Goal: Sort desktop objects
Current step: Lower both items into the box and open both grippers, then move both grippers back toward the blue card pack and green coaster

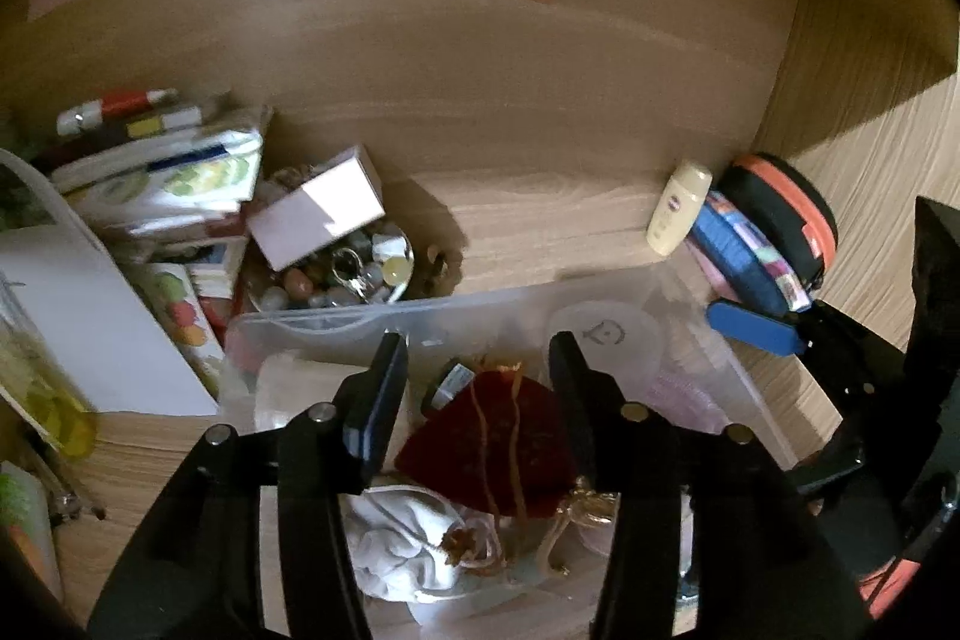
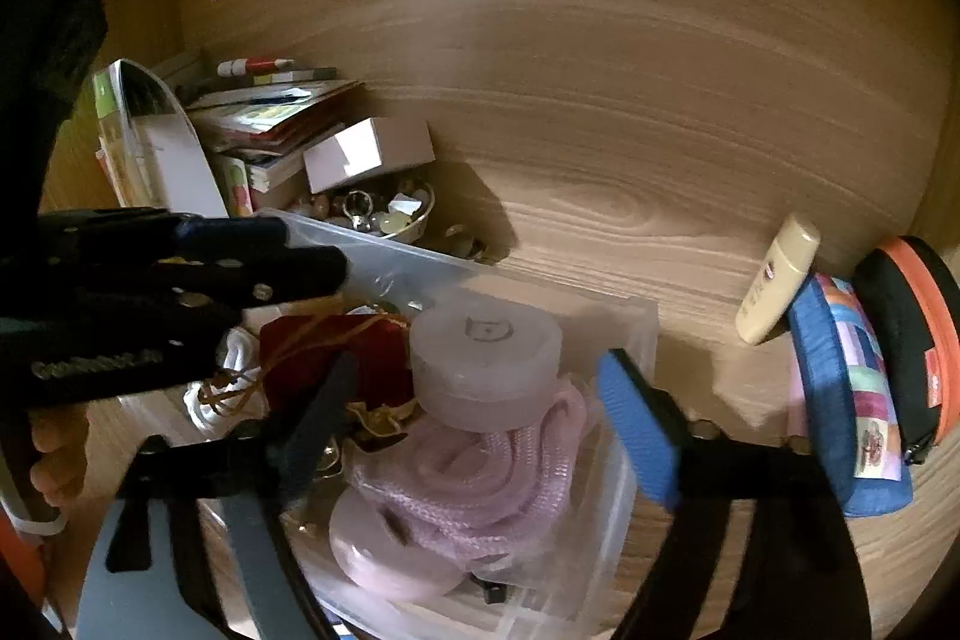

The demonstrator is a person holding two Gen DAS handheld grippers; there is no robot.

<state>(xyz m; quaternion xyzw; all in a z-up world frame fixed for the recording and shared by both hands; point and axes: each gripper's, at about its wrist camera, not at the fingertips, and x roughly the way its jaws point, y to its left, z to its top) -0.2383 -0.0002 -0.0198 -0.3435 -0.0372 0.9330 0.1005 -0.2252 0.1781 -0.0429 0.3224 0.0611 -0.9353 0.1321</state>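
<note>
The clear plastic storage box (image 2: 624, 334) sits on the wood-grain desk (image 2: 630, 160) and holds the sorted items. Inside it lie a dark red velvet drawstring pouch (image 1: 498, 436), a white cloth pouch (image 1: 402, 538), a frosted round lidded jar (image 2: 486, 358) and a coiled pale pink rope (image 2: 480, 478).

The left gripper (image 1: 480, 388) hovers over the box with its black fingers (image 1: 384, 400) apart. The red pouch lies between them, and the pads do not press on it.

The right gripper (image 2: 480, 430) also stands over the box, jaws wide apart. The blue-padded finger (image 2: 636, 436) is at the box's right wall and the black finger is inside the box. The jar and rope lie between them, untouched.

Right of the box, a cream squeeze bottle (image 2: 777, 280) leans against a blue patchwork pouch (image 2: 852, 400), which rests against a black round case with orange trim (image 2: 906, 328). Left of the box stand a bowl of beads and stones (image 1: 348, 274), a white carton (image 1: 318, 214) on top of it, and stacked booklets (image 1: 168, 178).
</note>
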